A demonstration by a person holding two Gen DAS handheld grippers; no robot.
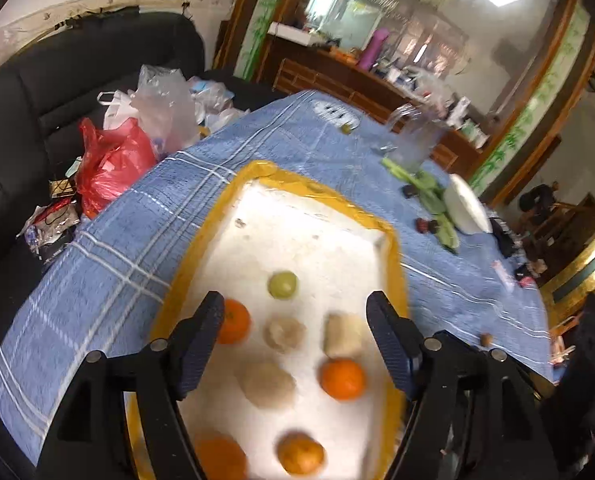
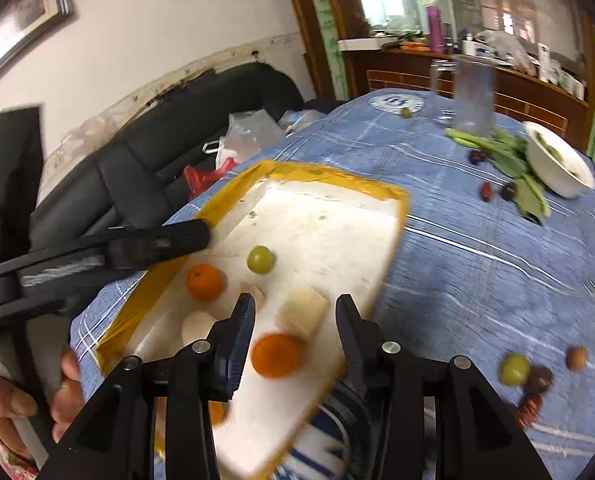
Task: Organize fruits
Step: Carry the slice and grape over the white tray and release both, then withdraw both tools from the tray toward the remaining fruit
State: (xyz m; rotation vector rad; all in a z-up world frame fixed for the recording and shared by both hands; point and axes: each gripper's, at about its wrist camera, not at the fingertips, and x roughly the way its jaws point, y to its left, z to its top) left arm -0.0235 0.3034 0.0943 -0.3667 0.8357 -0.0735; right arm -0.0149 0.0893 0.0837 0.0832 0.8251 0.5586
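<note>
A white foam tray with a yellow taped rim (image 1: pixel 257 172) (image 2: pixel 321 174) lies on the blue checked cloth. It holds several oranges (image 1: pixel 343 378) (image 2: pixel 276 355), a green fruit (image 1: pixel 282 285) (image 2: pixel 261 259) and pale banana pieces (image 1: pixel 343 336) (image 2: pixel 302 312). My left gripper (image 1: pixel 295 316) is open and empty above the tray's near half; it shows in the right wrist view (image 2: pixel 185 236) over the tray's left rim. My right gripper (image 2: pixel 295 312) is open and empty above the tray's near right part. Loose fruits, among them a green one (image 2: pixel 515 368), lie on the cloth to the right.
A white bowl (image 2: pixel 557 164) (image 1: pixel 465 208), leafy greens (image 2: pixel 513 160), dark small fruits (image 2: pixel 497 190) and a clear jar (image 2: pixel 471 96) stand at the far right. A small green fruit (image 2: pixel 406 112) lies far back. Plastic bags (image 1: pixel 113 160) sit on a black sofa at left.
</note>
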